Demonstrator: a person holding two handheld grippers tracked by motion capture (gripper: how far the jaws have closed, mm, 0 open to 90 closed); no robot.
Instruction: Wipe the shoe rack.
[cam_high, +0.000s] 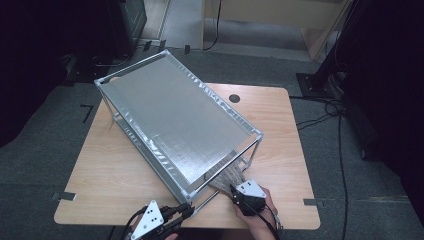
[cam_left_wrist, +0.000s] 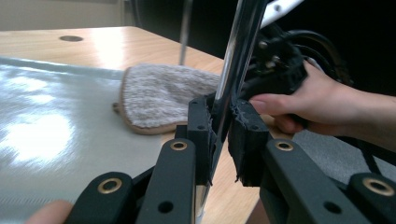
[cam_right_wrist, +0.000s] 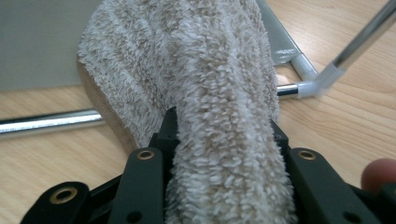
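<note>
A silver two-tier metal rack (cam_high: 170, 115) stands slantwise on the wooden table. A beige terry towel (cam_high: 227, 175) lies on its lower shelf (cam_left_wrist: 56, 130) and sticks out at the near end. My left gripper (cam_high: 187, 209) is at the rack's near corner. In the left gripper view, the left gripper (cam_left_wrist: 222, 126) is shut on the upright chrome post (cam_left_wrist: 238, 51). My right gripper (cam_high: 235, 192) is just right of that corner. Seen in the right gripper view, the right gripper (cam_right_wrist: 224, 135) is shut on a bunched fold of the towel (cam_right_wrist: 205, 70).
The rack's bottom rail (cam_right_wrist: 46, 122) and white corner joint (cam_right_wrist: 310, 86) lie right beside the towel. Bare table (cam_high: 110, 170) spreads left of the rack and to its right (cam_high: 280, 135). A round cable hole (cam_high: 234, 98) sits at the table's far edge.
</note>
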